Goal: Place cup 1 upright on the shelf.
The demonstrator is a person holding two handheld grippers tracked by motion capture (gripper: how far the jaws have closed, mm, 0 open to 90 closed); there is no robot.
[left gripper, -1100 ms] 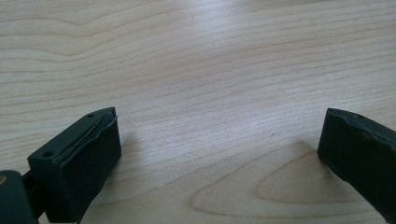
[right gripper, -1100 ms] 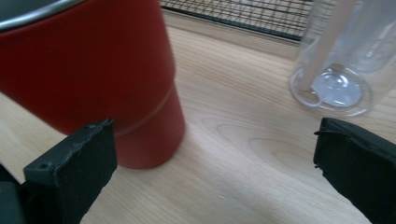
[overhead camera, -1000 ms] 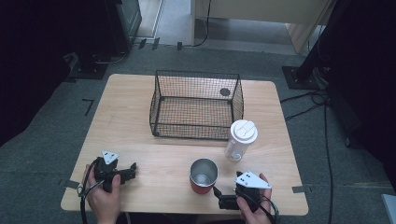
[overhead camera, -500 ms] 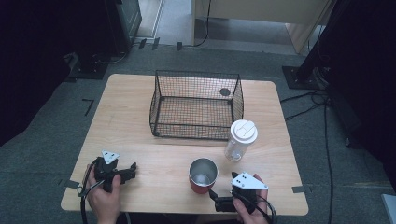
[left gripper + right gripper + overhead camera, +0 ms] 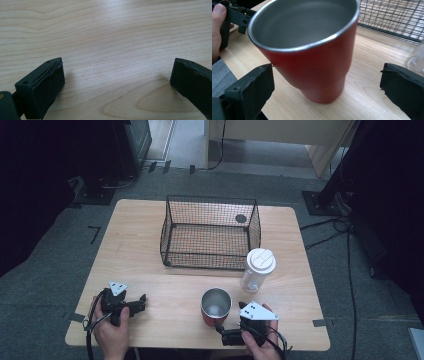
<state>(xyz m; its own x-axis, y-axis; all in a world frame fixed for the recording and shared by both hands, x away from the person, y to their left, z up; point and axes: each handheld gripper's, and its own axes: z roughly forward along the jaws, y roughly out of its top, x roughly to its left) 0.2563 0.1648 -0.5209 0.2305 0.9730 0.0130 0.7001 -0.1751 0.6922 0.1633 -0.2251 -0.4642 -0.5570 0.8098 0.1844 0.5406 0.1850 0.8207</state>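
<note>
Red tumbler (image 5: pixel 317 62) with a bare steel inside, standing upright on the wooden table (image 5: pixel 140 245), a bit in front of the wire basket (image 5: pixel 210 232), toward the person's edge. Glossy red outer wall, tapering down to a narrower stepped base. Brushed silver lining, thin shiny rim, empty as far as can be seen. No lid, no handle in sight. From the high view, looks like a red ring around a grey well (image 5: pixel 216 306).

Just right of the tumbler and slightly nearer the basket: clear plastic bottle (image 5: pixel 258 270) with a white lid, upright, close to the tumbler but apart from it. Shows up as a blurry clear edge at the right side of the right gripper view.

Right gripper (image 5: pixel 325 86) pointed at the tumbler from the person's side, jaws spread wide with the cup sitting between them. One jaw nearly at the red wall, maybe brushing it, hard to tell; the other well clear. Nothing clamped. Seen from above (image 5: pixel 226 334), tucked right against the tumbler's near side, held in the right hand (image 5: pixel 260 345).

Left gripper (image 5: pixel 116 77) well off to the left of the tumbler, jaws also wide apart, just bare wood grain between them, holding nothing. Held low over the table by the left hand (image 5: pixel 111 330) near the front edge.
</note>
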